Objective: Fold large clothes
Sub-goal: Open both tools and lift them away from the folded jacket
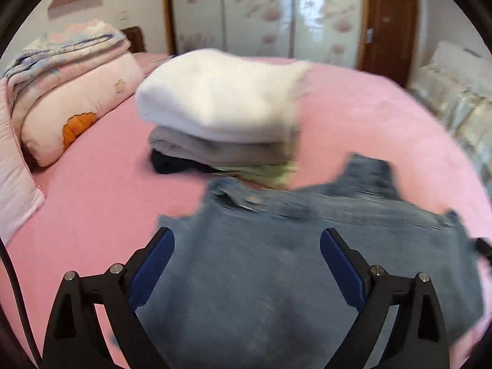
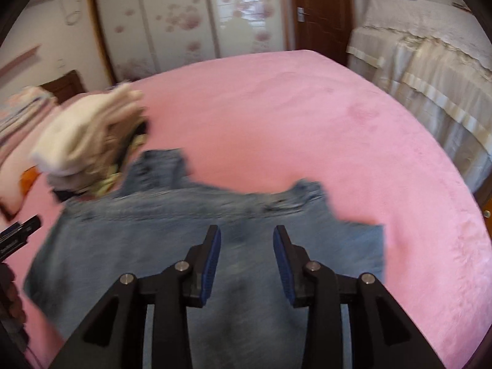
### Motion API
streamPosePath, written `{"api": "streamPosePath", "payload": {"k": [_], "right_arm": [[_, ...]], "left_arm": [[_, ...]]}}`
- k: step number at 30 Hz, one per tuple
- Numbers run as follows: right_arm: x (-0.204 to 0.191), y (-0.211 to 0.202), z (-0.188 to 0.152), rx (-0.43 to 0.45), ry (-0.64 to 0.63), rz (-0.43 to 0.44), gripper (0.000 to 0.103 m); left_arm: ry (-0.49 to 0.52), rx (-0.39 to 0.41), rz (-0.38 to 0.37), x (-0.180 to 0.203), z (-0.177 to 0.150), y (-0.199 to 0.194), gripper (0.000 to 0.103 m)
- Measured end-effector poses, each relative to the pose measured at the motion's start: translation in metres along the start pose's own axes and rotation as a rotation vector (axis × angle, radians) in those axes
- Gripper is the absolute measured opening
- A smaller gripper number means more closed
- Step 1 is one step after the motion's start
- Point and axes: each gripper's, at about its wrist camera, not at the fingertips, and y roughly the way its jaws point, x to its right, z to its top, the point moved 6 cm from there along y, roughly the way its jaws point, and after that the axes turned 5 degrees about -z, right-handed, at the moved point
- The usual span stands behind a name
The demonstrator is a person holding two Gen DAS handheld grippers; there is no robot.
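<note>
A blue denim garment (image 1: 276, 276), seemingly a pair of jeans with a waistband, a button and belt loops along its far edge, lay spread on the pink bed (image 1: 92, 200). Both views were blurred, so its finer details could not be made out.

The left hand-held gripper (image 1: 247, 243) hung above the near part of the denim with its jaws released wide; its blue pads (image 1: 341, 264) stood well apart and clamped nothing. The right hand-held gripper (image 2: 247, 240) hung over the same garment (image 2: 153, 246) further to the right, jaws partly parted, with a clear gap between the pads (image 2: 212, 261) and no cloth pinched between them. The tip of the left tool showed at the left edge of the right wrist view.

Just beyond the waistband sat a stack of folded clothes (image 1: 221, 113): a white piece on top, a grey one under it, then dark and pale green layers at the bottom. In the right wrist view that stack (image 2: 89, 141) touched or overlapped the denim's far left corner. Folded quilts and a pink pillow (image 1: 73, 104) lay at the head of the bed, on the left. A wardrobe with flowered glossy doors (image 1: 261, 12) and a brown door (image 1: 387, 27) stood behind
</note>
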Motion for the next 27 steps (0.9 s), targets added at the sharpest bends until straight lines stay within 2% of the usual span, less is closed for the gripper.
{"api": "streamPosePath", "payload": {"k": [4,6,8,10,13,17,20,21,22,23,24,25,26,27], "right_arm": [[-0.065,-0.01,-0.044,-0.001,-0.115,0.052,0.036],[-0.083,-0.007,-0.062,-0.016,-0.147,0.076,0.036],[-0.092,0.002,-0.08,-0.055,-0.149,0.094,0.036],[-0.086,0.014,-0.095,-0.09,-0.144,0.079,0.036],[-0.057,0.017,-0.101,-0.07,-0.131,0.022,0.033],[0.011,0.011,-0.099,-0.048,-0.081,-0.128,0.033],[0.087,0.003,-0.103,-0.054,0.014,-0.274,0.033],[0.103,0.0,-0.104,-0.048,0.037,-0.295,0.031],[0.124,-0.003,-0.108,-0.045,0.07,-0.287,0.009],[0.134,-0.004,-0.11,-0.052,0.081,-0.289,0.0],[0.142,-0.005,-0.113,-0.053,0.089,-0.308,0.0],[0.148,-0.007,-0.115,-0.049,0.091,-0.355,0.001],[0.152,-0.007,-0.117,-0.049,0.093,-0.39,0.01],[0.156,-0.003,-0.121,-0.067,0.102,-0.403,0.01]], "left_arm": [[-0.001,0.061,0.009,0.03,-0.032,-0.036,0.095],[0.003,0.073,0.006,0.04,-0.051,-0.041,0.095],[0.015,0.041,0.027,0.048,-0.073,-0.036,0.095],[0.026,-0.032,0.061,0.043,-0.095,-0.016,0.095],[0.002,-0.106,0.136,0.014,-0.115,0.005,0.095],[-0.086,-0.086,0.166,-0.04,-0.116,0.008,0.095],[-0.098,-0.064,0.217,-0.074,-0.113,0.006,0.094],[-0.1,-0.061,0.229,-0.084,-0.112,0.007,0.093],[-0.102,-0.054,0.249,-0.091,-0.112,0.006,0.093],[-0.107,-0.053,0.305,-0.099,-0.113,0.006,0.093],[-0.128,-0.064,0.363,-0.112,-0.115,0.006,0.093],[-0.176,-0.078,0.37,-0.126,-0.118,0.008,0.093],[-0.224,-0.086,0.338,-0.133,-0.12,0.011,0.093],[-0.29,-0.096,0.281,-0.141,-0.124,0.014,0.093]]}}
